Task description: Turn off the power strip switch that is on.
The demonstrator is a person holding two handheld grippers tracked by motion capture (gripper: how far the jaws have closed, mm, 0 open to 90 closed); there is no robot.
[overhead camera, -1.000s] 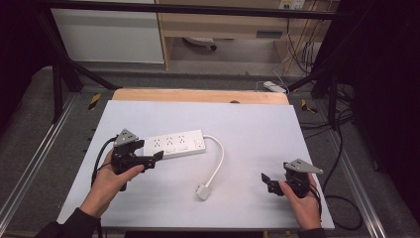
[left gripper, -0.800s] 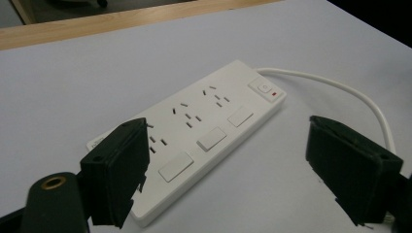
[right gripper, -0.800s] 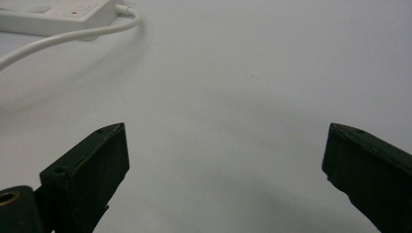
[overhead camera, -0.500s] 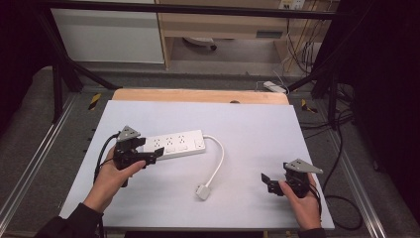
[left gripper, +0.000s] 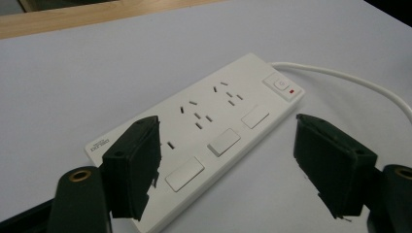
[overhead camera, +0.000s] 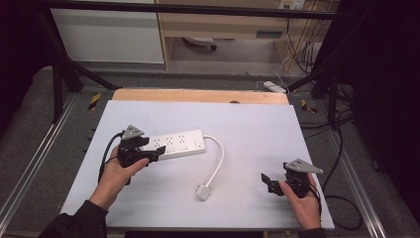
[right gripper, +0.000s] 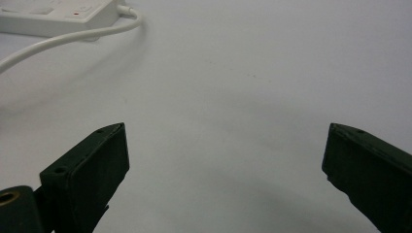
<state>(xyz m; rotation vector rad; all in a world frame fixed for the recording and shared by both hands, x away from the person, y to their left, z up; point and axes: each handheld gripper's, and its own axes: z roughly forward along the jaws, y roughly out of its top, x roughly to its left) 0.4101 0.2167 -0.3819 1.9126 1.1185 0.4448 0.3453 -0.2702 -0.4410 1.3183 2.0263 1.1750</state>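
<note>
At nine o'clock on the worktop, the left claw has just been closing around the near end of the power strip, pads not yet pressing, apparently to steady it. Its plug lies at centre. At four o'clock, the right claw waits open, empty.

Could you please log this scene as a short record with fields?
surface: white table
power strip: white, flat on table
cord: curves from strip to plug
plug: on table, unplugged
left gripper: at strip's near end, jaws astride it and just closing, pads not yet pressing
right gripper: low over bare table, jaws open, nothing between them
</note>
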